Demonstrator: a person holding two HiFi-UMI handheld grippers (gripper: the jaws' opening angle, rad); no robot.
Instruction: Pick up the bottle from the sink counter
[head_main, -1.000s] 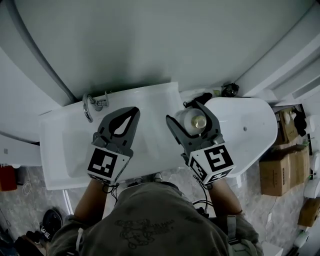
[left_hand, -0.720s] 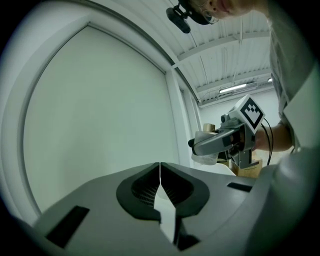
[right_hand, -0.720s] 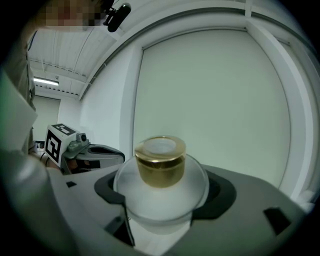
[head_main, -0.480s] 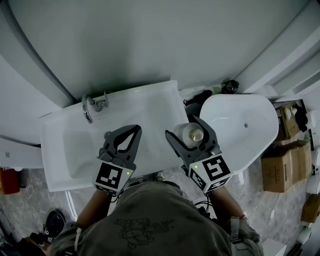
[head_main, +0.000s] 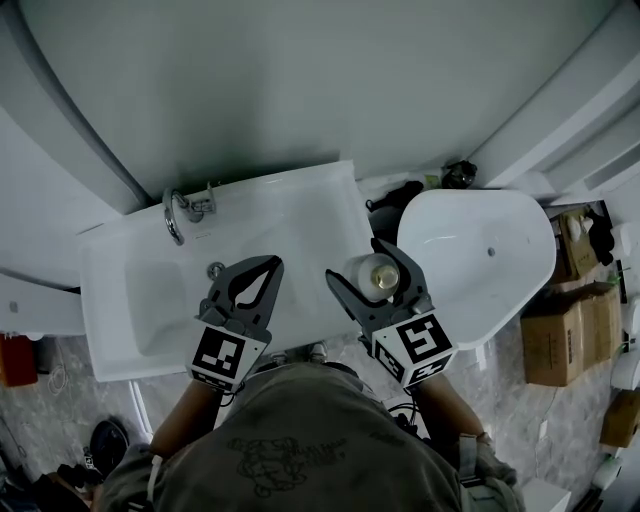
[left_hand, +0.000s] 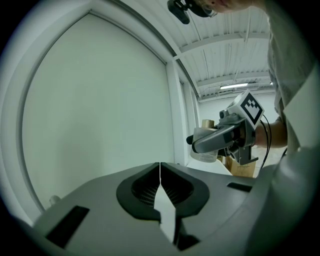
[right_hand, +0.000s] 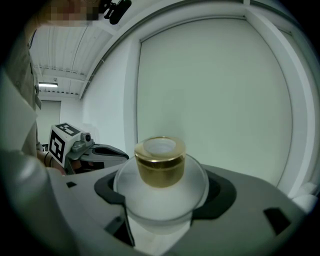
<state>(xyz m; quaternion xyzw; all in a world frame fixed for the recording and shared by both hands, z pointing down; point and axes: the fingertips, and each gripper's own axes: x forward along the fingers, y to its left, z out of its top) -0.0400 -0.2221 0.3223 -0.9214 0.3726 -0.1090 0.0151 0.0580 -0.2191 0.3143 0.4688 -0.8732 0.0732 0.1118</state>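
Right of centre in the head view, frosted bottle with gold cap, clamped round its belly by right gripper, apparently clear of sink counter. Left gripper closed, empty. Likely glass: smooth, slippery, breakable; safest gripped at its widest part.

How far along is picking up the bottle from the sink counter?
Done: the right gripper is shut on the frosted white round bottle with a gold cap, which looks lifted off the white sink counter. In hand: holding it up. The left gripper is shut and empty. Nothing seems left.
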